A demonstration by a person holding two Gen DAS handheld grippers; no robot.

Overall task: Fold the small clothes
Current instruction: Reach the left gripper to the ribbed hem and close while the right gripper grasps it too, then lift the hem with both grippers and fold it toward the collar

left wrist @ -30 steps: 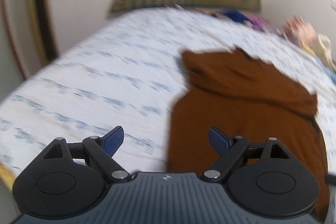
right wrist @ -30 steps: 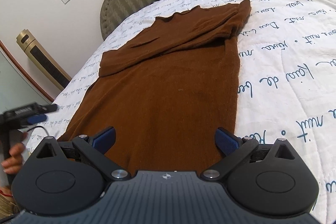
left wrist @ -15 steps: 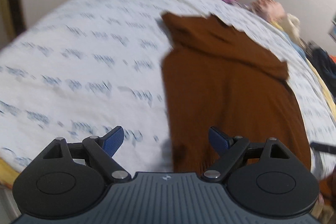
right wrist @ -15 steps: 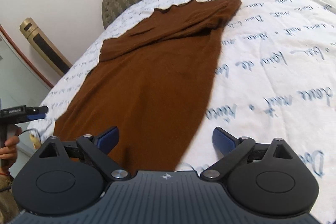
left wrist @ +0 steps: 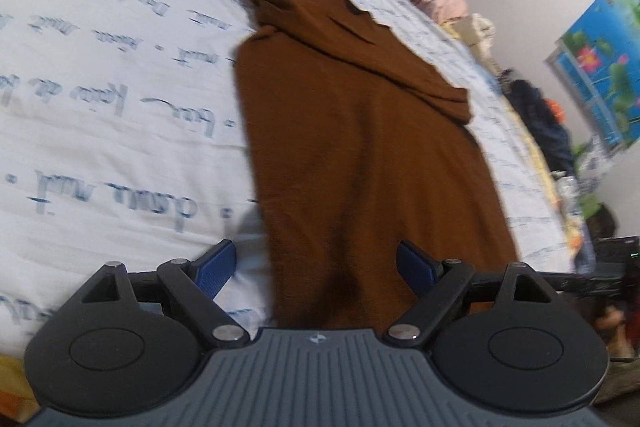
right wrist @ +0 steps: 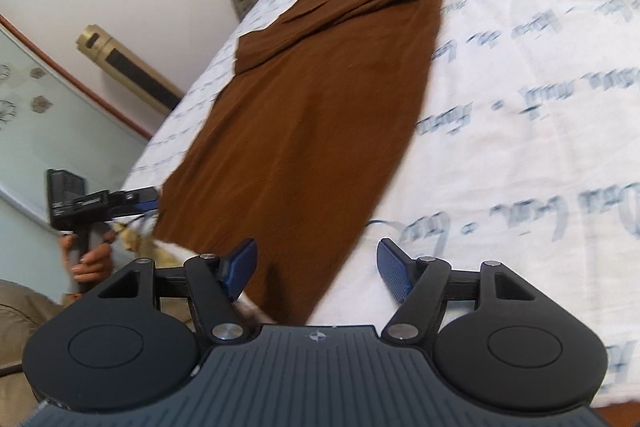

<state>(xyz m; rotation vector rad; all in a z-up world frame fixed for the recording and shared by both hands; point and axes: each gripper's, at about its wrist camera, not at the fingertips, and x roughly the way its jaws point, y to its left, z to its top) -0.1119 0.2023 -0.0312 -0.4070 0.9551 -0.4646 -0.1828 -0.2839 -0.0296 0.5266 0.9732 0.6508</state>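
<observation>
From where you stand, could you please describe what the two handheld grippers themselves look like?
Both look alike. The left gripper and the right gripper each have a ribbed grey body bearing a small round emblem, two black rounded housings with black linkage arms on silver pivot pins, and blue textured finger pads. From the right wrist view, the left one has a black pistol handle.

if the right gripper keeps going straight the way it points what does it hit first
Most likely the near hem corner of the brown top, lying between the open fingers of the right gripper, with the bedsheet beneath; depth is unclear.
</observation>
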